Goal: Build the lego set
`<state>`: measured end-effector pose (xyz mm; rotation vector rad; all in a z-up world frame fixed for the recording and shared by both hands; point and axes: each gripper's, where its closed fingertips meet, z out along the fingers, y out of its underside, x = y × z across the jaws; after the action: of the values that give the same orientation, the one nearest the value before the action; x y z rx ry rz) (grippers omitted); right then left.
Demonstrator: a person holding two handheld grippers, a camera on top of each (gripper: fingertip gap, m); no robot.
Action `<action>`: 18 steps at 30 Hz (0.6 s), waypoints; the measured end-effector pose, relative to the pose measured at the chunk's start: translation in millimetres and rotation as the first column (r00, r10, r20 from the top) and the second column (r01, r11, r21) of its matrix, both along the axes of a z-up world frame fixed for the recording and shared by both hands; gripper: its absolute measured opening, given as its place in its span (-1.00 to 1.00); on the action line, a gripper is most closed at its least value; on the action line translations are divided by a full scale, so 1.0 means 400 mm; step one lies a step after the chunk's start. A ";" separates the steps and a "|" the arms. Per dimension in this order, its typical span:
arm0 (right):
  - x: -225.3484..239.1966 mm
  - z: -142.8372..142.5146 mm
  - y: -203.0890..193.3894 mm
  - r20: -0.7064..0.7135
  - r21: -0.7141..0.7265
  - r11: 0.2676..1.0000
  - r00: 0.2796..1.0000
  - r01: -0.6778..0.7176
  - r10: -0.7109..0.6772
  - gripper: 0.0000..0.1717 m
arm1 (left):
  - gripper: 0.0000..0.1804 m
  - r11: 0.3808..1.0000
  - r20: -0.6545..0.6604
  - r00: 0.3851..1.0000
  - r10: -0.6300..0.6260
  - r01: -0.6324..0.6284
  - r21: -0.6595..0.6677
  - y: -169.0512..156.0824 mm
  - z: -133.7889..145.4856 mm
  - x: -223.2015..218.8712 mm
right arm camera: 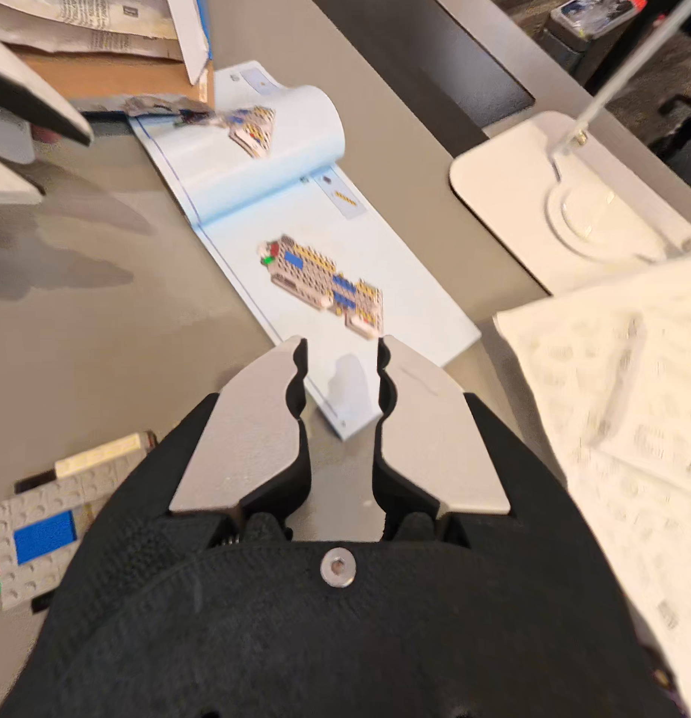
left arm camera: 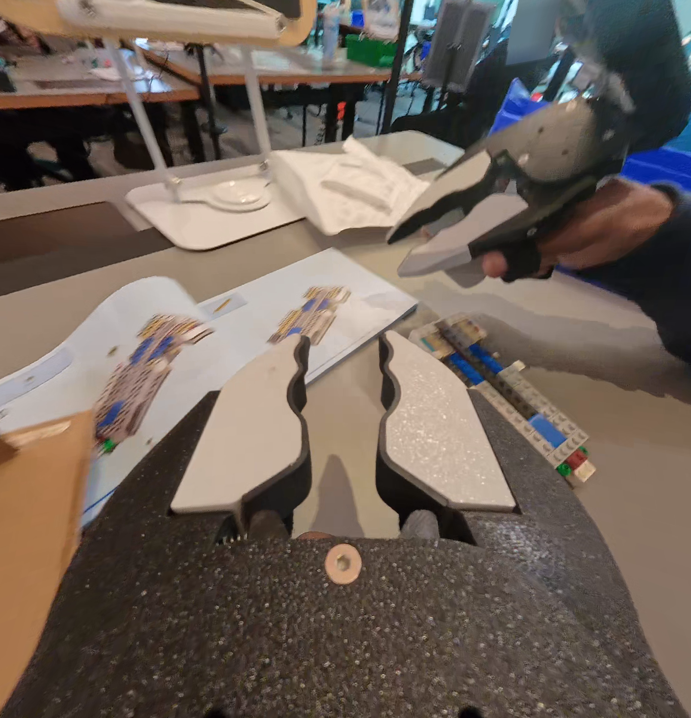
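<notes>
Booklet (left arm camera: 258, 311) print blurred, brick model (right arm camera: 36, 532) cut off

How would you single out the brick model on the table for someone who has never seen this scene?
On the grey table lies an open pale-blue booklet. Just right of its near corner, beside the left gripper, sits the brick model: a long grey build with blue plates, the only real bricks.
</notes>
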<state>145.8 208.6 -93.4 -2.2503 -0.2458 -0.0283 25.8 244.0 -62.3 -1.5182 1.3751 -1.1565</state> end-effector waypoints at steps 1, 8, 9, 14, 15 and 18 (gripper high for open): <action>0.007 -0.012 -0.026 -0.012 0.011 1.000 1.000 0.011 -0.011 -0.60 | -0.60 1.000 0.022 1.000 -0.014 0.014 0.000 -0.015 0.002 0.019; 0.035 -0.053 -0.174 -0.077 0.077 0.995 0.995 0.070 -0.065 -0.60 | -0.59 1.000 0.136 0.990 -0.030 0.028 0.014 -0.057 0.019 0.141; 0.035 -0.059 -0.185 -0.088 0.075 0.995 0.994 0.072 -0.065 -0.61 | -0.61 0.999 0.149 0.988 -0.032 0.032 0.006 -0.059 0.019 0.156; 0.044 -0.094 -0.195 -0.069 0.019 0.998 0.996 0.053 -0.052 -0.60 | -0.64 1.000 0.125 0.992 -0.010 0.009 0.006 -0.052 0.005 0.185; 0.045 -0.096 -0.196 -0.063 0.017 0.999 0.997 0.051 -0.050 -0.60 | -0.64 1.000 0.122 0.992 -0.011 0.010 0.003 -0.051 0.004 0.182; 0.045 -0.097 -0.198 -0.060 0.014 0.999 0.997 0.048 -0.047 -0.60 | -0.64 0.999 0.096 0.995 -0.036 0.037 -0.011 -0.053 -0.006 0.166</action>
<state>163.6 129.5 -132.2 -2.2380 -0.1597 0.0114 92.2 222.8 -64.7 -1.4329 1.3382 -1.2462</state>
